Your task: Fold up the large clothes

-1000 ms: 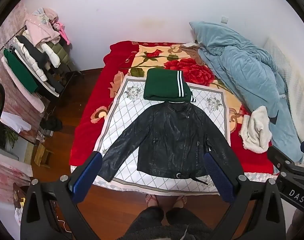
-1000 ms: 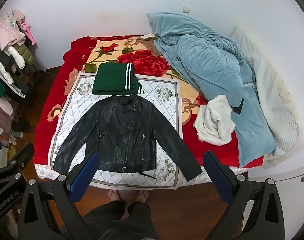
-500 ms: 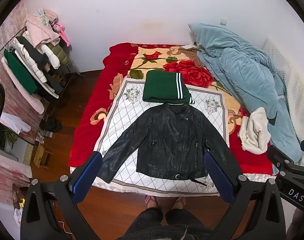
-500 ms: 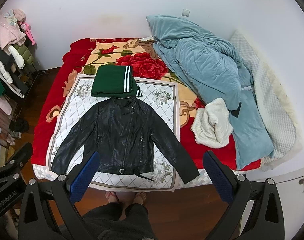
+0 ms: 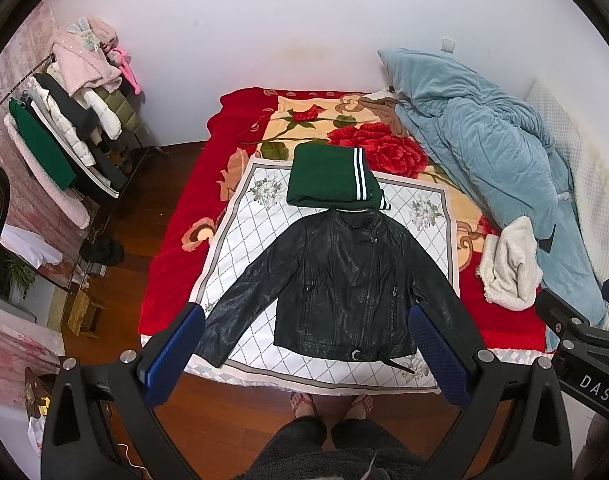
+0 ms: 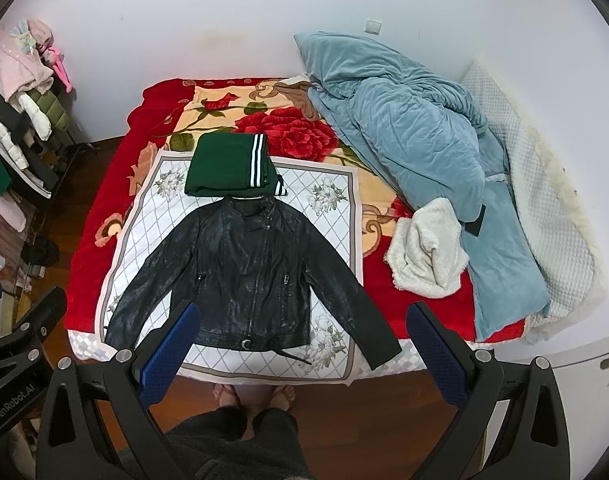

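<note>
Jacket (image 5: pixel 344 280) flat on the bed (image 5: pixel 176 240); both hand-held grippers (image 5: pixel 304 348) (image 6: pixel 300 340) wide apart, empty.

- The black leather jacket (image 5: pixel 344 280) lies flat on the white diamond-patterned cloth (image 5: pixel 244 240) at the bed's (image 5: pixel 172 248) foot edge, sleeves spread towards both foot corners.
- The folded green striped garment (image 5: pixel 328 178) sits just behind the jacket's collar.
- The crumpled white fleece garment (image 6: pixel 426 254) lies right of the jacket.
- The rumpled blue quilt (image 6: pixel 404 132) runs along the bed's right edge.
- The loaded clothes rack (image 5: pixel 64 140) stands on the floor beyond the bed's left edge.
</note>
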### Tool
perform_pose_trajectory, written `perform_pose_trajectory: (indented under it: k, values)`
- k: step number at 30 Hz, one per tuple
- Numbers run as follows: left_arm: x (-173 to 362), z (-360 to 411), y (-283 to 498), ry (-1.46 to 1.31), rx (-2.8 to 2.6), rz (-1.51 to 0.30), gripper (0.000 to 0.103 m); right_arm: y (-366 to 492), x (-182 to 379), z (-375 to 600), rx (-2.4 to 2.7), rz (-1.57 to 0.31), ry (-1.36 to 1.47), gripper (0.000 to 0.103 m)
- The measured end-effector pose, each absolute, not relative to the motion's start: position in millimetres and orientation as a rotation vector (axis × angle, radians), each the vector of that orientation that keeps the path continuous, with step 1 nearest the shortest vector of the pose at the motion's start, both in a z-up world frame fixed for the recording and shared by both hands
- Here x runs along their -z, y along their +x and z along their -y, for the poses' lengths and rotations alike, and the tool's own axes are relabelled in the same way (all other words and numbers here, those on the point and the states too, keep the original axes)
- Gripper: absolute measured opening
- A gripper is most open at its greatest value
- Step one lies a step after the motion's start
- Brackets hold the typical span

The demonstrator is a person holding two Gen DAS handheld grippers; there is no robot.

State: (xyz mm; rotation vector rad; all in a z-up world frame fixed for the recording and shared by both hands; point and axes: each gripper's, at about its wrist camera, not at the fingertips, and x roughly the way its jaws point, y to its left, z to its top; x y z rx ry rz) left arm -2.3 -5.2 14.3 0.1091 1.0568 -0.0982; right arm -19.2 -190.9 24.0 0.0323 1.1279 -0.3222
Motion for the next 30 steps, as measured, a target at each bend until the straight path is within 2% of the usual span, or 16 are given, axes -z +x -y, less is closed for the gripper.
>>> perform_pose_trajectory:
  k: [30]
  values:
    - [-15.8,3.2,-3.9,0.108,0.102,-1.048,0.103,-7.4,-38.0,181.6,0.319,-1.127,0.031,0.103]
